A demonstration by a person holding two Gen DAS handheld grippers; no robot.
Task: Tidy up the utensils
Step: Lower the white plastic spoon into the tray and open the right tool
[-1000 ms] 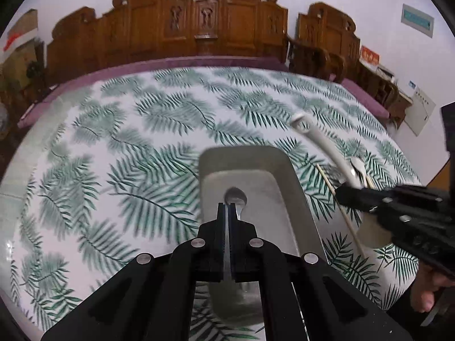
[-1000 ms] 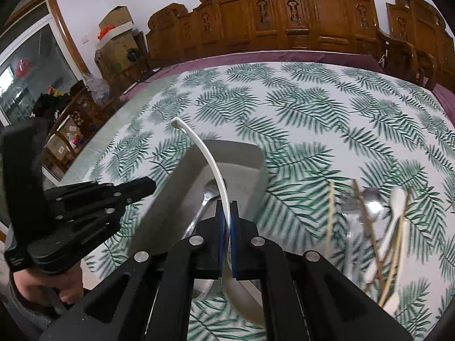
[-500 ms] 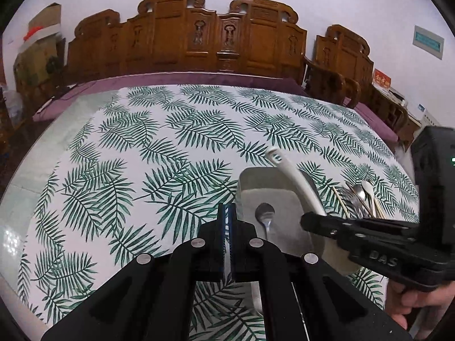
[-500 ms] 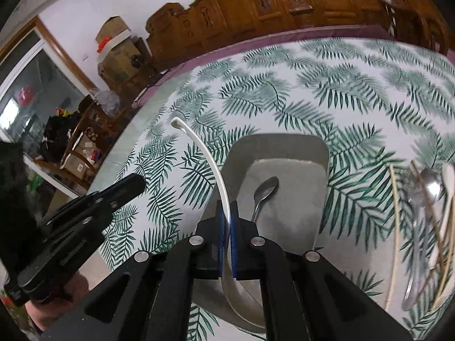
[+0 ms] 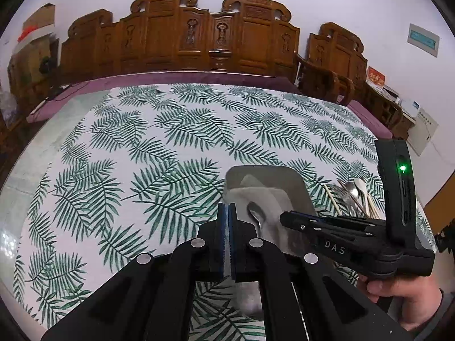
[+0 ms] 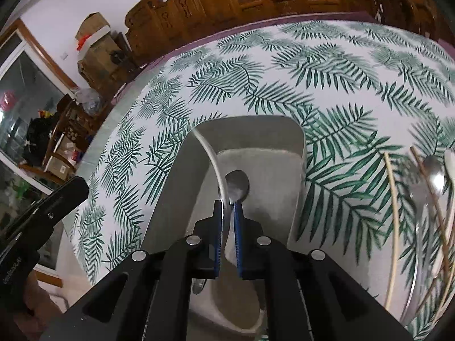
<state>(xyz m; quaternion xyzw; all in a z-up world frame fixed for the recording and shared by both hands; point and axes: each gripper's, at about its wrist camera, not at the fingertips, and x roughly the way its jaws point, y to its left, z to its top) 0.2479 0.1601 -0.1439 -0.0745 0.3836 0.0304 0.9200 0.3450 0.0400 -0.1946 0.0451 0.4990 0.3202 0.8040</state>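
Observation:
A grey tray (image 6: pixel 247 122) lies on the palm-leaf tablecloth, and a metal spoon (image 6: pixel 237 184) rests inside it. My right gripper (image 6: pixel 227 213) is low over the tray with its jaws opening. The long white spoon (image 6: pixel 212 156) runs between the parted pads without being pressed, its handle tip leaning on the tray's left wall. In the left wrist view the tray (image 5: pixel 298 182) and metal spoon (image 5: pixel 256 216) sit just right of my left gripper (image 5: pixel 227 207). That gripper is shut on nothing, above the cloth. The right gripper (image 5: pixel 285 218) reaches in from the right.
More utensils (image 6: pixel 432 176) lie loose on the cloth right of the tray: pale chopsticks, metal spoons and a white spoon, seen also as a pile (image 5: pixel 355 196). A hand (image 5: pixel 398 292) grips the right tool. Carved wooden chairs (image 5: pixel 213 37) line the table's far side.
My right gripper has sunk into the tray with the white spoon, and its pads have parted from the handle. The left gripper has drawn back to the tray's left side.

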